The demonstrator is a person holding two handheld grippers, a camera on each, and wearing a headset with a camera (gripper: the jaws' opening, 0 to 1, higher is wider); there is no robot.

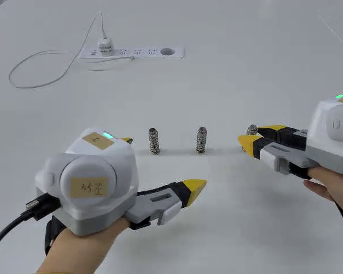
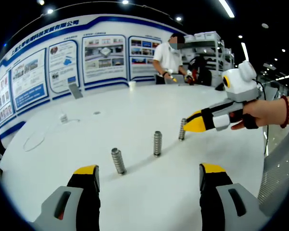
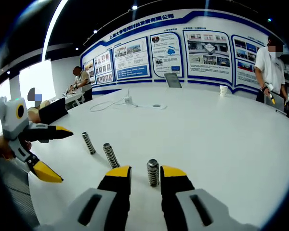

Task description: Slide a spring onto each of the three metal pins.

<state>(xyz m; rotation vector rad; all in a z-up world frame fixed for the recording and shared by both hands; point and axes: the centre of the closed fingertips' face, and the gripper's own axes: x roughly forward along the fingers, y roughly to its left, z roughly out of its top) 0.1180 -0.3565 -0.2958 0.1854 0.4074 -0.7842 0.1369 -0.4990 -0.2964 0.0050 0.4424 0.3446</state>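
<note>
Three springs stand upright in a row on the white table, each on a pin: the left spring (image 1: 154, 141), the middle spring (image 1: 201, 140) and the right spring (image 1: 251, 130). My right gripper (image 1: 257, 136) reaches in from the right. In the right gripper view its yellow-tipped jaws stand close on either side of the right spring (image 3: 153, 172), with a small gap showing, so my right gripper (image 3: 146, 169) is open. My left gripper (image 1: 160, 162) is held wide open in front of the left spring (image 2: 118, 160) and the middle spring (image 2: 157, 143), and holds nothing.
A white power strip (image 1: 131, 52) with a plugged-in charger and a looping white cable (image 1: 40, 68) lies at the far side of the table (image 1: 217, 228). People stand by wall display boards in the background (image 2: 171, 57).
</note>
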